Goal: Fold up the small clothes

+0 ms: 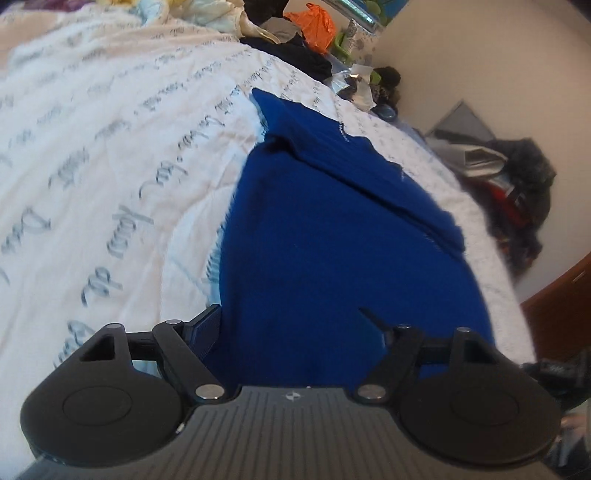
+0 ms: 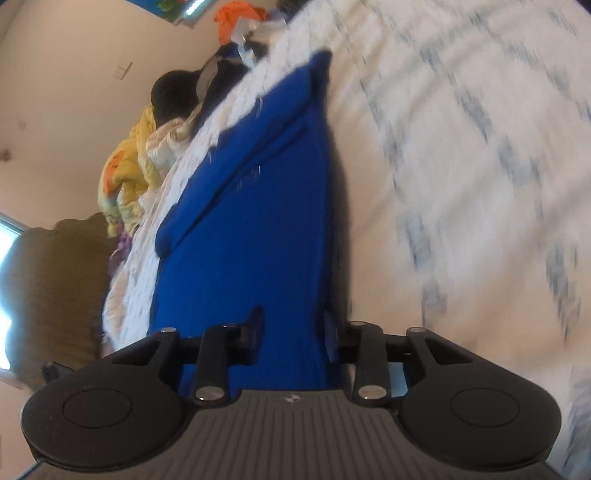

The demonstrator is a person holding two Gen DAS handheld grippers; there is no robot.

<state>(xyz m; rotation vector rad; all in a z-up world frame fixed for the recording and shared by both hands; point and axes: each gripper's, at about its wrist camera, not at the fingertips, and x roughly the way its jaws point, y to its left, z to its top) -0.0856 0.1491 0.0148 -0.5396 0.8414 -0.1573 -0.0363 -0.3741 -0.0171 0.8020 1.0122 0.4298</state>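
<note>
Blue garment (image 1: pixel 332 240) lies spread flat on the bed's white quilt (image 1: pixel 110 147), which has grey script lettering. One sleeve or side panel is folded in across its top, forming a diagonal ridge ahead of both grippers.

Left gripper (image 1: pixel 291 325): fingers (image 1: pixel 205 328) wide apart, nothing pinched. The left finger sits right at the garment's left edge, where blue meets quilt; the right finger is over the blue cloth. Whether the tips touch the fabric, cannot tell. The garment stretches away ahead of the fingers, narrowing toward the far end.

Right gripper (image 2: pixel 293 332): fingers (image 2: pixel 255 328) partly apart with blue cloth showing in the gap between them; pads do not look pressed on it. The garment's right edge runs just at the right finger, quilt beyond it to the right, motion-blurred.

Far past the fingers: clutter at the bed's end, orange bag (image 1: pixel 314 27), dark clothes. In the right view, yellow bedding (image 2: pixel 125 173) left of the garment.
</note>
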